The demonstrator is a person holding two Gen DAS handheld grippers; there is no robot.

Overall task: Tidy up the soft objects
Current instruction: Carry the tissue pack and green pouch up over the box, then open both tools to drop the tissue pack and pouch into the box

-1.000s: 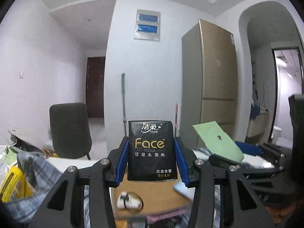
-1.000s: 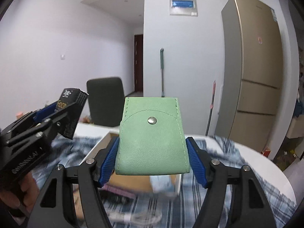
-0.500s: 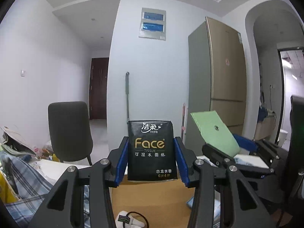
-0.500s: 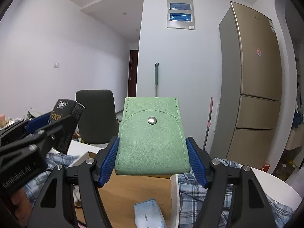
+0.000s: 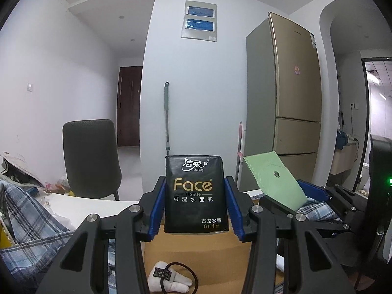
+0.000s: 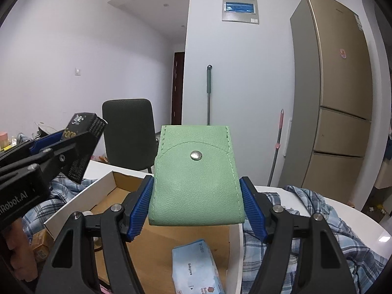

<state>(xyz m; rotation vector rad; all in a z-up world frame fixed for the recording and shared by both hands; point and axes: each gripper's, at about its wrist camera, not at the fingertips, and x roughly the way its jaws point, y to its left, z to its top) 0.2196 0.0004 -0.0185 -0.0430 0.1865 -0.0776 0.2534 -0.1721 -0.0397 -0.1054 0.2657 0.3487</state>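
Observation:
My left gripper [image 5: 194, 204] is shut on a black "Face" tissue pack [image 5: 195, 193], held upright above an open cardboard box [image 5: 196, 252]. My right gripper [image 6: 197, 203] is shut on a green leather pouch [image 6: 196, 178] with a metal snap, held above the same box [image 6: 110, 181]. The pouch also shows at the right of the left wrist view [image 5: 274, 181], and the tissue pack at the left of the right wrist view [image 6: 83, 144]. In the box lie a white soft item with a black hair tie [image 5: 169, 278] and a light blue tissue pack [image 6: 196, 267].
A blue plaid cloth [image 6: 306, 223] covers much of the white round table [image 6: 362, 223]. A dark chair [image 5: 90, 156] stands behind the table, a gold fridge [image 5: 289, 112] to the right, and a mop handle [image 5: 167, 117] leans on the wall. Clutter lies at the far left [image 5: 14, 171].
Both grippers have tilted up and moved in over the box with their objects still held. The box floor and the items in it now show more below them.

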